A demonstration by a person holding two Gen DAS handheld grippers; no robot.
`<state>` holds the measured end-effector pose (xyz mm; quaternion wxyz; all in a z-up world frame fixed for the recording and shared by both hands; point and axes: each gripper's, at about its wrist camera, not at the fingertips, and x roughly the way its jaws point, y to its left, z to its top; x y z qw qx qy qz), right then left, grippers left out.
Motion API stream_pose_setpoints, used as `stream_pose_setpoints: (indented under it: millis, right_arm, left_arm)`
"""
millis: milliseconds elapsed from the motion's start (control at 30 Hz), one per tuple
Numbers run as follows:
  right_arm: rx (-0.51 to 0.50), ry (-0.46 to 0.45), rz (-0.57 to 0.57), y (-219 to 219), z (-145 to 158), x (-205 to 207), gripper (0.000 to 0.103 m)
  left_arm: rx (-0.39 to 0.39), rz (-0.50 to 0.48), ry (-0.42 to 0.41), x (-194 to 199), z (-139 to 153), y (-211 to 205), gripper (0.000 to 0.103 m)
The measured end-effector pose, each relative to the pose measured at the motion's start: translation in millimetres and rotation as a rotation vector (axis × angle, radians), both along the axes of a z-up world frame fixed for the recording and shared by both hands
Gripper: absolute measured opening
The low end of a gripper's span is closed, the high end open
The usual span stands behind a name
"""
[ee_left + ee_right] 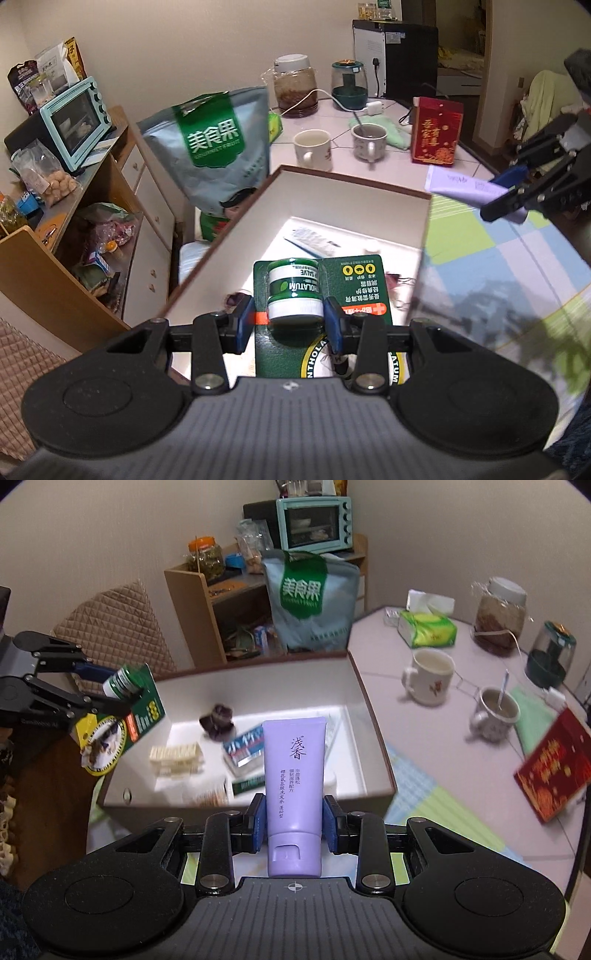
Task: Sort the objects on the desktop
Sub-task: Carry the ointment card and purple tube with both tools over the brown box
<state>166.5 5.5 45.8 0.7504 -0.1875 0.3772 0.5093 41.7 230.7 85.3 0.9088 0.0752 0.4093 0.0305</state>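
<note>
My left gripper (293, 319) is shut on a green salve pack (295, 291), a small jar on a green card, held above the near-left edge of the white box (343, 192). From the right wrist view the same pack (125, 705) hangs over the box's left wall (122, 775). My right gripper (294, 821) is shut on a purple tube (294, 771), cap toward the camera, over the box's near wall. In the left wrist view the tube (469, 186) and right gripper (517, 184) sit at the box's right corner. Inside the box lie a dark hair clip (218, 720), a cream clip (177, 758) and small packs (243, 751).
On the table stand two mugs (430, 677) (495, 712), a red box (550, 771), a tissue pack (428, 629), two jars (500, 613) and a grey-green snack bag (312, 598). A shelf with a mint oven (314, 522) is behind. A checked cloth (498, 251) covers the near table.
</note>
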Motion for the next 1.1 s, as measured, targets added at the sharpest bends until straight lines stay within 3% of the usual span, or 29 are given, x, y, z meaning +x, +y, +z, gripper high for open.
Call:
stream_pose_setpoints:
  millis: [400,1100]
  right_arm:
    - [-0.016,0.021,0.001,65.2,-2.7,26.2,0.031]
    - [-0.091,0.088,-0.078,82.8,-40.4,79.3,0.031]
  left_arm:
    - [-0.034,-0.118,0.039,45.7,-27.6,28.2,0.035]
    - [0.011,-0.406,0.216,121.0,-117.1,-15.5,0.035]
